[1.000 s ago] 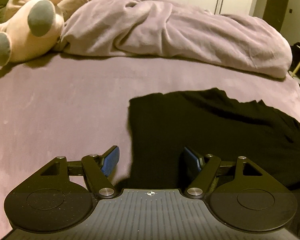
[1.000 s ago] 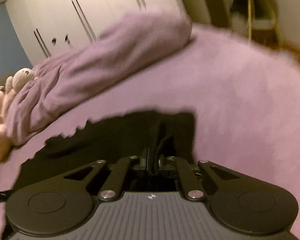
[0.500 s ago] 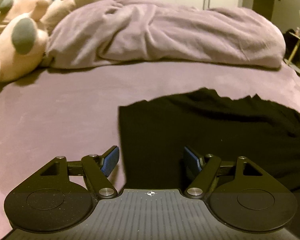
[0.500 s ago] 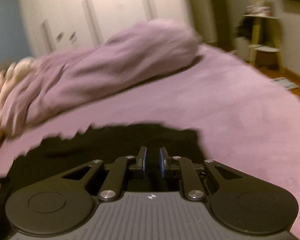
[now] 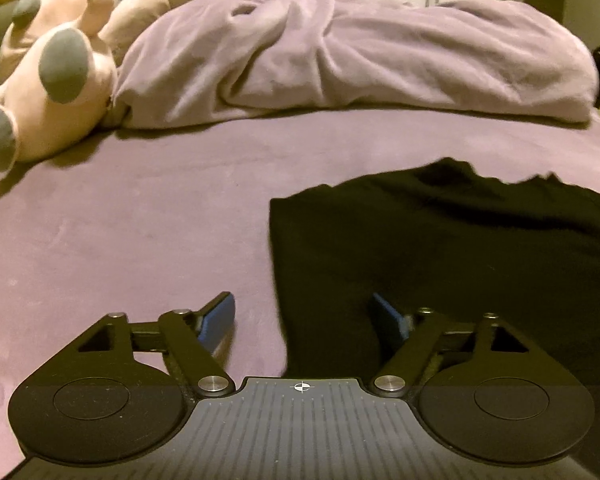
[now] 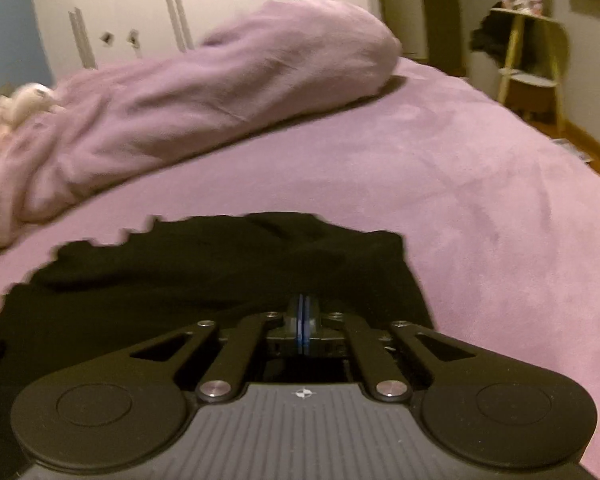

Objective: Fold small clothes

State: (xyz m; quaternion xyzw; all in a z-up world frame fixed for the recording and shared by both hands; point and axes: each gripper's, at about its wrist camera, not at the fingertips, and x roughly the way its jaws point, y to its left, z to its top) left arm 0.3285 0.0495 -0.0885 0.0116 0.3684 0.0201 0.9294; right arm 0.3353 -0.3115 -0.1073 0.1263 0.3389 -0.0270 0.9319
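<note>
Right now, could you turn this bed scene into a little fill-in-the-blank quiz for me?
1. The garment lying on the purple bed is ____ in colour.
2. The left tongs are ____, with the garment's edge between their blue tips.
3. The right tongs are ____.
4. The pink plush toy has ____ foot pads.

Missing words: black; open; shut; grey

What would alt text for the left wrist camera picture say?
The open left gripper straddles the left edge of a black garment lying on a purple bed. Behind lie a rumpled purple blanket and pink plush toys.
</note>
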